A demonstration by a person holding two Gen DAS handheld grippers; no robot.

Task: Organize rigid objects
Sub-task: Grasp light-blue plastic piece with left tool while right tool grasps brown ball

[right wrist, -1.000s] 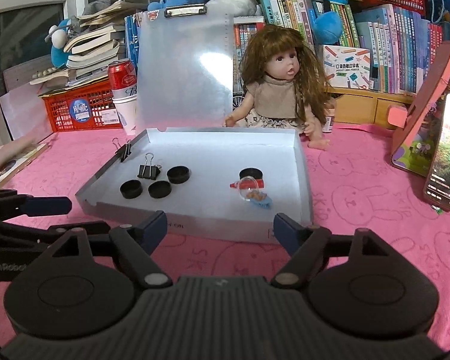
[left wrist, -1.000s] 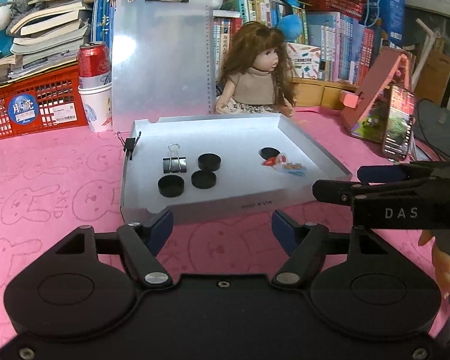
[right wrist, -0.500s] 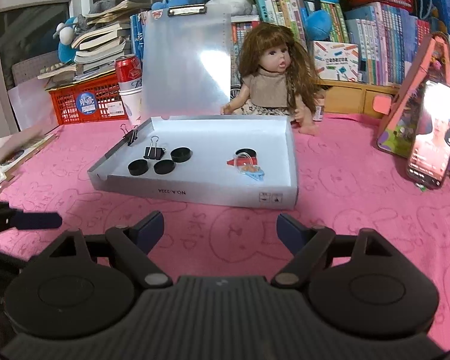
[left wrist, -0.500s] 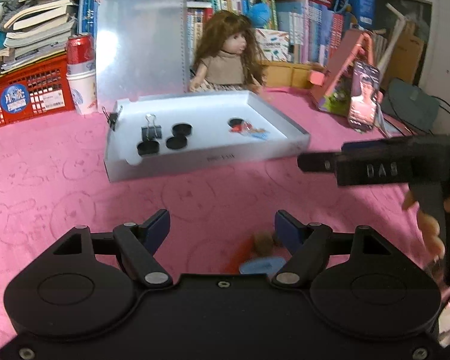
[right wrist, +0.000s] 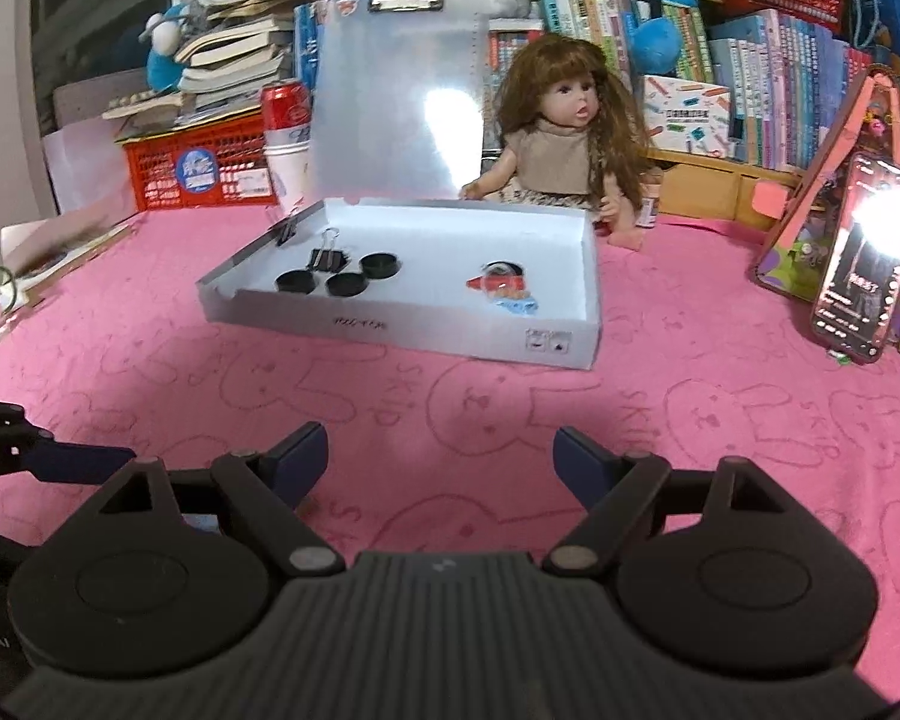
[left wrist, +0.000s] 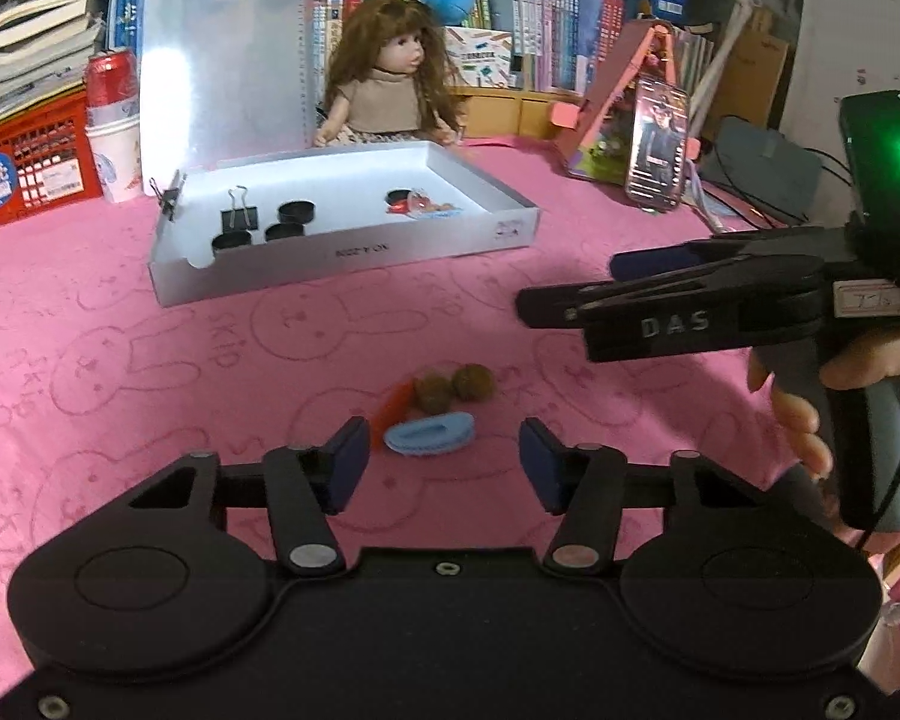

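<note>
- Our left gripper, jaws just narrowed yet pinching nothing, hovers near the blue shell piece on the pink cloth's near edge: light, rigid, slippery; we judge its long edges best.
- Our right gripper stands spread, empty.
- The white tray lies mid-cloth.

tablecloth: soft pink cloth, kinda fuzzy, printed bunny outlines
tray: white cardboard, matt
binder clip: black painted metal with shiny wire handles
clipboard: frosted see-through plastic, shiny metal clip on top
crate: red plastic mesh
soda can: glossy metal
left gripper: matt black plastic, blue rubbery-looking pads
</note>
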